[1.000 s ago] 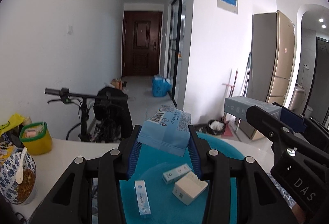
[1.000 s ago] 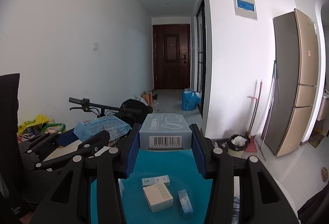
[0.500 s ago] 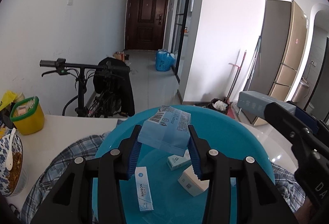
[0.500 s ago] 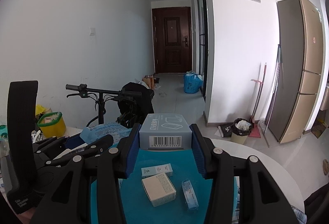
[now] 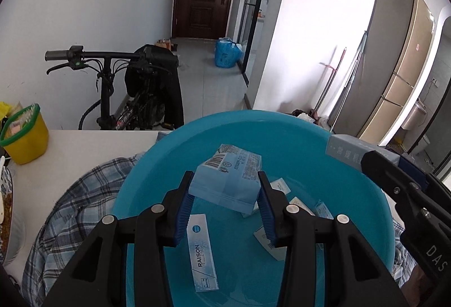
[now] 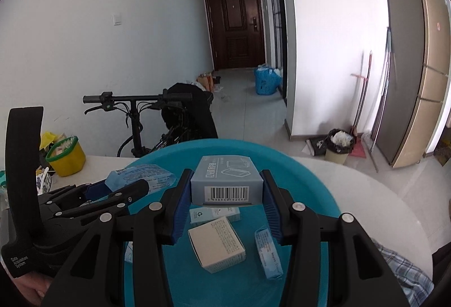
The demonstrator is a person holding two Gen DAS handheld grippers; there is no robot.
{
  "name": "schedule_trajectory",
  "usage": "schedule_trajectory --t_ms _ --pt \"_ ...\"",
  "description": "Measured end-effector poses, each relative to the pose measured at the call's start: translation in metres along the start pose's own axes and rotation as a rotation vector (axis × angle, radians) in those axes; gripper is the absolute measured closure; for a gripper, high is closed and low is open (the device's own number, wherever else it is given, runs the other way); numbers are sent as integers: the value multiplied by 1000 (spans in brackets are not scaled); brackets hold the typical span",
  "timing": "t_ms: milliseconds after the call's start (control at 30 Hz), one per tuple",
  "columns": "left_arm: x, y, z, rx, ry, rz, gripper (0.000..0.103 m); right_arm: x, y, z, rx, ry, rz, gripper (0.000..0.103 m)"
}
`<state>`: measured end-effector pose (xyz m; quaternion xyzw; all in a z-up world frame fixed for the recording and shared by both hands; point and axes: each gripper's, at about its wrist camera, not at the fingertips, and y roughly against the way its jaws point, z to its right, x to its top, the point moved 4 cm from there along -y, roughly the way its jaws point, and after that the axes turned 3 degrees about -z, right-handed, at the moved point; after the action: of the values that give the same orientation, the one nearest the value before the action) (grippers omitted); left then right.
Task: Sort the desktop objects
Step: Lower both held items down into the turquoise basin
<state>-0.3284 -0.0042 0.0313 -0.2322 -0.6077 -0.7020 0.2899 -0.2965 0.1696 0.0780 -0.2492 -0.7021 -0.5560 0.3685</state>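
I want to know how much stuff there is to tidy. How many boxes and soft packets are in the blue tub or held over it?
Boxes lying in the tub: 4
Grey box held over it: 1
Soft packet held over it: 1
Total: 6

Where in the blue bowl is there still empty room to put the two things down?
The blue basin has bare floor along its far wall, behind the grey box held by the right gripper. There is another patch between the RAISON box and the white box. The middle, around the white box, is crowded with small cartons.
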Motion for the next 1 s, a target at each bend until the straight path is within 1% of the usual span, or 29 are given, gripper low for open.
schedule_trajectory --t_ms 333,467,667,767,1000 --pt "-4 -16 -3 15 -13 -47 58 -9 -21 8 5 -17 -72 57" --pt "-6 -21 -2 14 -16 -63 58 -13 -28 11 22 -28 -101 57" --pt "-8 -25 -3 8 -9 -73 58 -16 -35 11 25 -35 -121 57" --pt "-8 -26 -3 18 -10 -72 58 -18 -38 12 23 -39 -132 57" --pt "-9 -30 -5 12 1 -93 58 -19 -40 12 30 -35 -148 57"
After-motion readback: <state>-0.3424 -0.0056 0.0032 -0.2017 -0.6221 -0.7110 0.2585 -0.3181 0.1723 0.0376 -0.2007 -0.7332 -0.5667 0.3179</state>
